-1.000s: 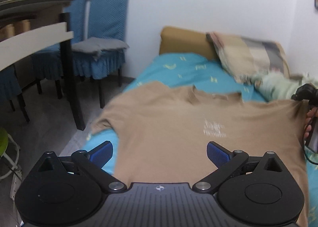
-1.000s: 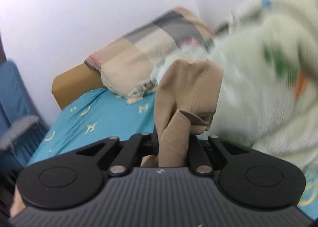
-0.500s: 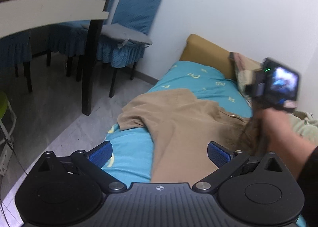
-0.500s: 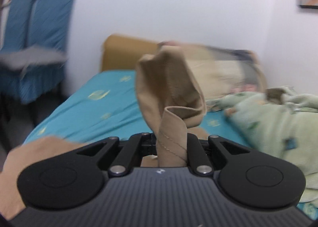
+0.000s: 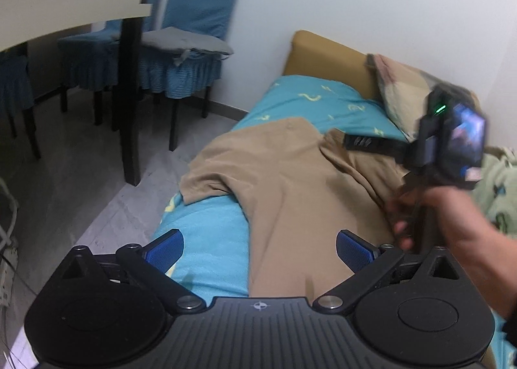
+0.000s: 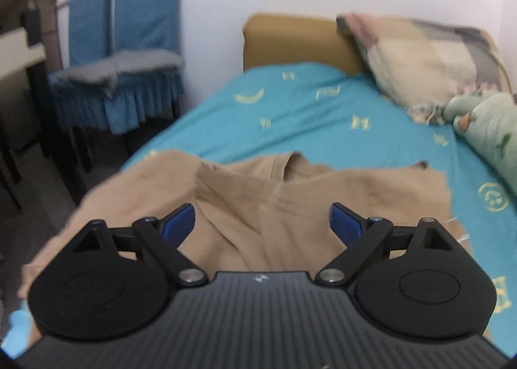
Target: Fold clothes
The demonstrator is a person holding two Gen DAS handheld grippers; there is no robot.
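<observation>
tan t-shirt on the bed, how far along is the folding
Done: one side of the tan t-shirt lies folded across its middle. In hand: nothing; the right gripper is opening with no cloth pinched, the left gripper is open. Left: the sleeve over the bed edge.

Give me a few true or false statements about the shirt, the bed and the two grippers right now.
1. The tan cotton T-shirt lies on the turquoise patterned bedsheet. True.
2. The right gripper is clamped on a sleeve. False: its jaws are opening, nothing pressed between them.
3. The left gripper is open. True.
4. The patchwork pillow lies on the floor. False: it rests at the head of the bed.
5. A grey cloth lies on the blue-covered chair. True.
</observation>
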